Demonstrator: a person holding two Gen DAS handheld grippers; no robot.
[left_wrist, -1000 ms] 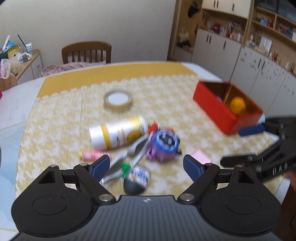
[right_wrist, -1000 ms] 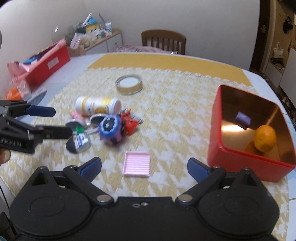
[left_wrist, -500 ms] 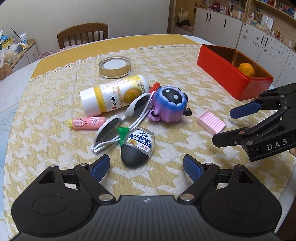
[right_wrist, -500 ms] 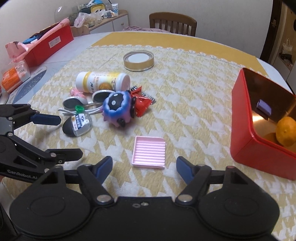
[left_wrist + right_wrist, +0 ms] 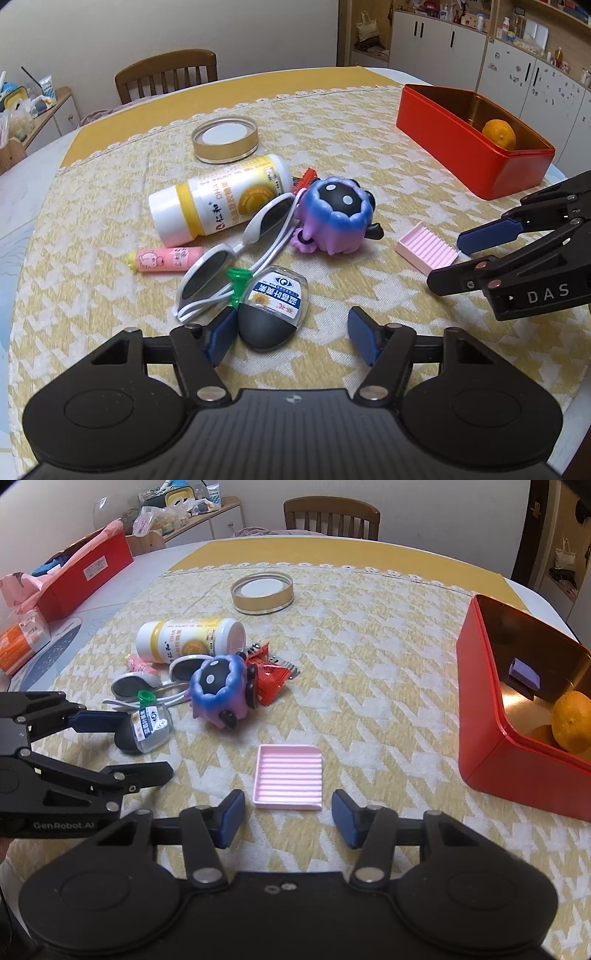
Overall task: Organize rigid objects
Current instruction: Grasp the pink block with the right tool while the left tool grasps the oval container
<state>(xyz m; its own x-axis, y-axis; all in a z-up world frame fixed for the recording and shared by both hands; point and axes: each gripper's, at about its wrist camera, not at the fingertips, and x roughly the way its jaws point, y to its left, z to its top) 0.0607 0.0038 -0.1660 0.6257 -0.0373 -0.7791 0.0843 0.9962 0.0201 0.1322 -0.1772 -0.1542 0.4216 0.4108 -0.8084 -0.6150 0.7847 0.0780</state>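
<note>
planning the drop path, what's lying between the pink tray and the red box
Nothing: in the right wrist view only bare cloth lies between the pink tray and the red box.

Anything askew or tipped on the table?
Yes: the white-and-yellow supplement bottle lies on its side, with white-framed sunglasses sprawled against it and the purple-blue round toy. No spill or damage visible.

Right gripper (image 5: pixel 288 818): jaws closing, straddling the near edge of the pink ridged tray (image 5: pixel 289 780), pads not touching it. Red tin (image 5: pixel 517 753) at right holds an orange (image 5: pixel 572 722). Left gripper (image 5: pixel 122 742) beside the eye-drop bottle (image 5: pixel 146 729).
</note>
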